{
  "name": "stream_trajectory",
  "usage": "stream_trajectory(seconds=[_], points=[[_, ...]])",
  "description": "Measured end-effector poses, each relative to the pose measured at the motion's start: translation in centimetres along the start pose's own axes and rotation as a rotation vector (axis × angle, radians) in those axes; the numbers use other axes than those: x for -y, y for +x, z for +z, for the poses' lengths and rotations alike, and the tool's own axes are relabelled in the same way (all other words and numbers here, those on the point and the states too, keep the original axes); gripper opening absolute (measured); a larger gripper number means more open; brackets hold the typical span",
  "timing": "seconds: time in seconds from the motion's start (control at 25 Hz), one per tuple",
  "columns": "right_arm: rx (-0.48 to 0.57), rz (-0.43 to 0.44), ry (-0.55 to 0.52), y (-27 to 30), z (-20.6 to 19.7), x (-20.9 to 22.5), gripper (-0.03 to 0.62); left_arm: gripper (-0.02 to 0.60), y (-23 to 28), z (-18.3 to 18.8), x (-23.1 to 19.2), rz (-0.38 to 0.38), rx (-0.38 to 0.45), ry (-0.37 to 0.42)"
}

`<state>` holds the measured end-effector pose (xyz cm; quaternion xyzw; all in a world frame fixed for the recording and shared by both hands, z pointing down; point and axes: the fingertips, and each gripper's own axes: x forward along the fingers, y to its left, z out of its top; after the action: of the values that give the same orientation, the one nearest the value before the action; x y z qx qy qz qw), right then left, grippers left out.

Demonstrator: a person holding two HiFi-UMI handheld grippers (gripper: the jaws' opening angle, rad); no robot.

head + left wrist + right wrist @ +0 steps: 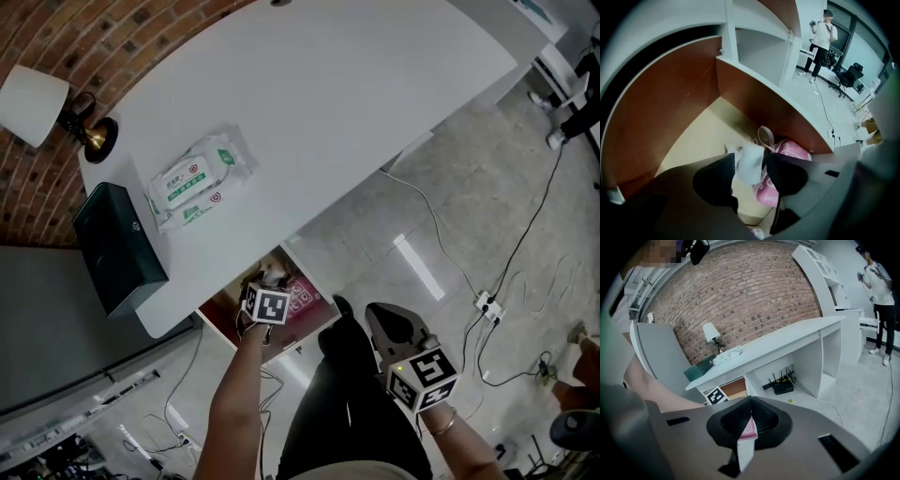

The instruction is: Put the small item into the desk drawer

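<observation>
The desk drawer stands pulled out under the white desk. My left gripper reaches down into it. In the left gripper view the jaws stand open, with a small white item loose between the pads over the drawer's pale floor. A pink pouch lies in the drawer just right of the jaws; it also shows as the pink pouch from above. My right gripper hangs off to the right over the floor, shut on a thin pink packet with a white tab.
On the desk lie two wet-wipe packs, a dark green box and a lamp. Cables and a power strip trail on the floor. A router sits under the desk. A person stands far off.
</observation>
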<state>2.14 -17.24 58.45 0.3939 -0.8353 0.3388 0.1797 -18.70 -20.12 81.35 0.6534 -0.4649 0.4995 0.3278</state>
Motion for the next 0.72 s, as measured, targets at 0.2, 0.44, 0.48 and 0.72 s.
stream_trajectory(seconds=[0.2,0.44,0.48,0.72], points=[[0.012,0.021,-0.027,0.2,0.9,-1.1,0.009,0.227,-2.8,0.5,-0.7,0.011,0.087,-0.046],[0.021,0.044,-0.053,-0.1,1.8,-3.1,0.009,0.225,-7.3,0.4,-1.4,0.02,0.186,-0.127],[0.022,0.048,-0.06,-0.2,1.9,-3.4,0.009,0.221,-8.1,0.3,-1.5,0.024,0.201,-0.136],[0.033,0.07,-0.109,-1.2,2.4,-5.4,0.009,0.183,-13.4,-0.7,-1.6,0.046,0.299,-0.208]])
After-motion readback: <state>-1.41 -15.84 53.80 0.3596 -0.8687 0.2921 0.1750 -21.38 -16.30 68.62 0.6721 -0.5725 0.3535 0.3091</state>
